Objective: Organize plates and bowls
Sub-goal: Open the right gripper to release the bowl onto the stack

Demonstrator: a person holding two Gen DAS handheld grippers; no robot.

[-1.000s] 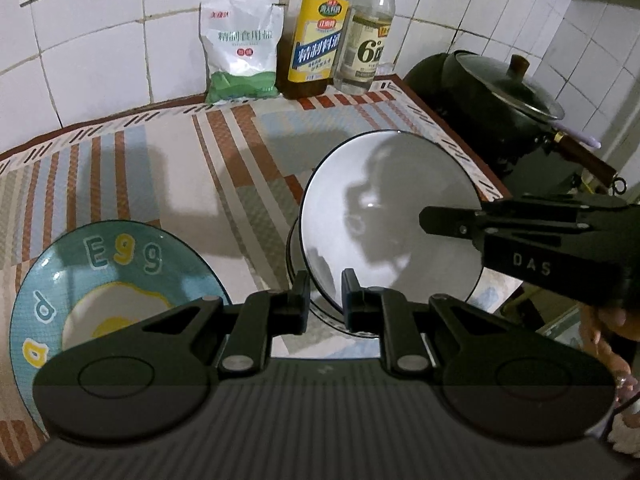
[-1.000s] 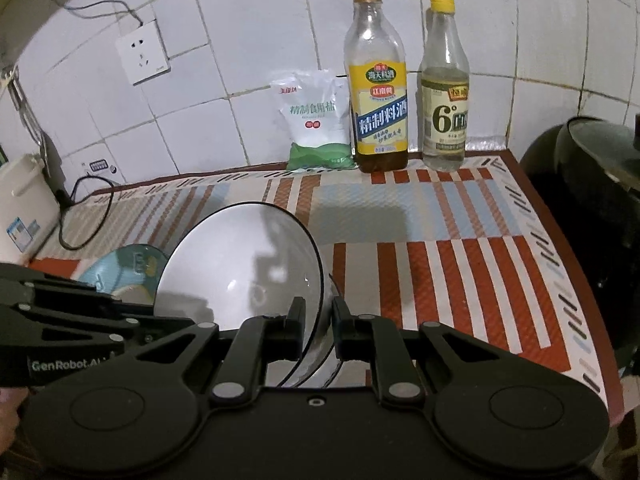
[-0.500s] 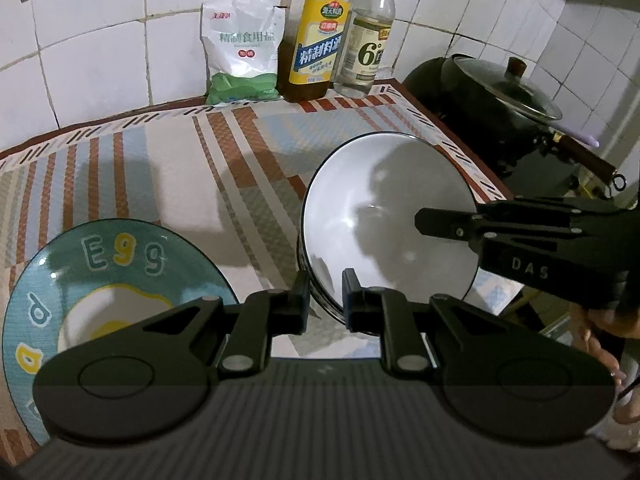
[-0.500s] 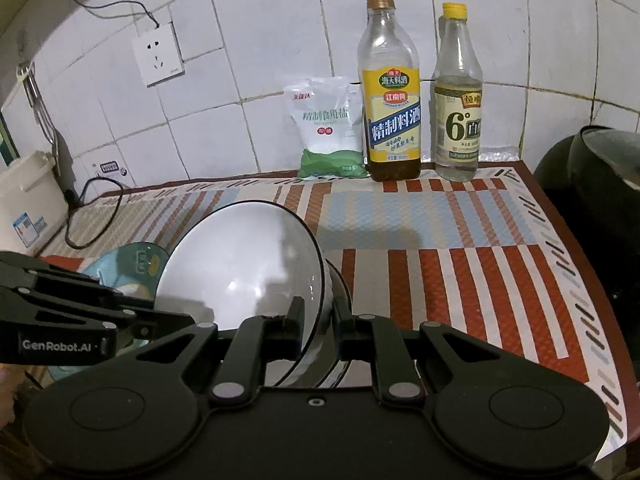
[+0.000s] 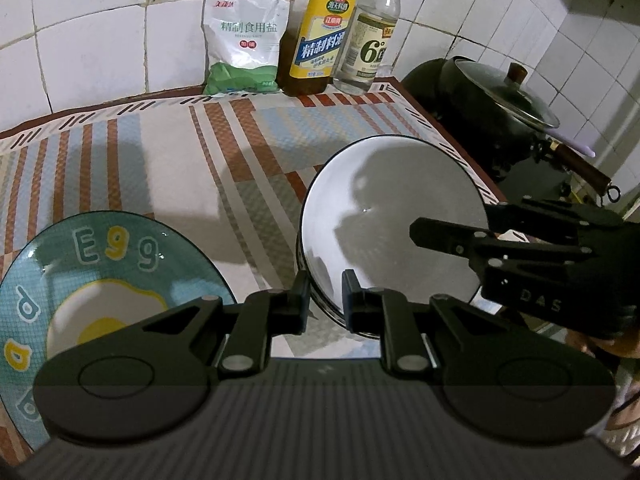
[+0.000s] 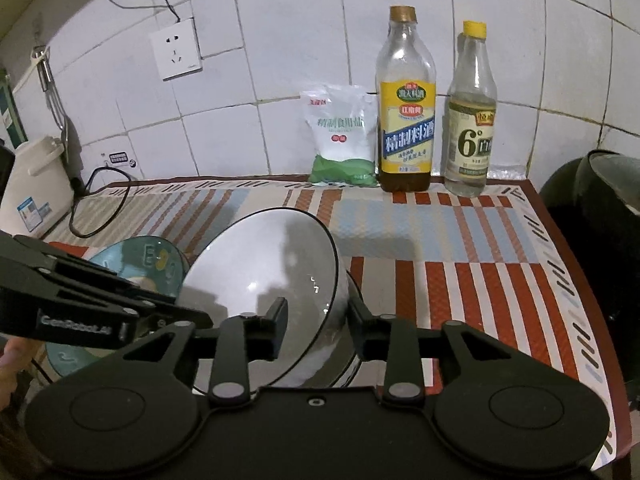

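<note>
The left gripper [image 5: 325, 296] is clamped on the near rim of a white bowl [image 5: 390, 216], pads pressed to either side of the rim at lower centre of the left wrist view. The white bowl is held tilted, its inside facing the camera, and is nested in a second dark-rimmed bowl [image 5: 308, 300] — only an edge of that one is seen beneath it.

The right gripper [image 6: 316, 320] has just been opening; its jaws are now parted, with the bowl rim between them and a clear gap seen at the left pad. Contact at the right pad cannot be told. In the left wrist view the right gripper is seen reaching in from the right edge over the bowl.

A blue egg plate [image 5: 100, 276] is laid flat at lower left of the left wrist view, just beside the bowls; in the right wrist view it is partly hidden behind the left gripper at centre left.

Everything is set on a striped mat [image 5: 168, 168]. Against the tiled wall at the top — a salt bag [image 5: 242, 40], a yellow-label bottle [image 5: 316, 32] and a clear bottle [image 5: 370, 36], side by side. A lidded wok [image 5: 492, 112] is seen at upper right, off the mat. A wall socket [image 6: 176, 50] is seen at upper left of the right wrist view.
</note>
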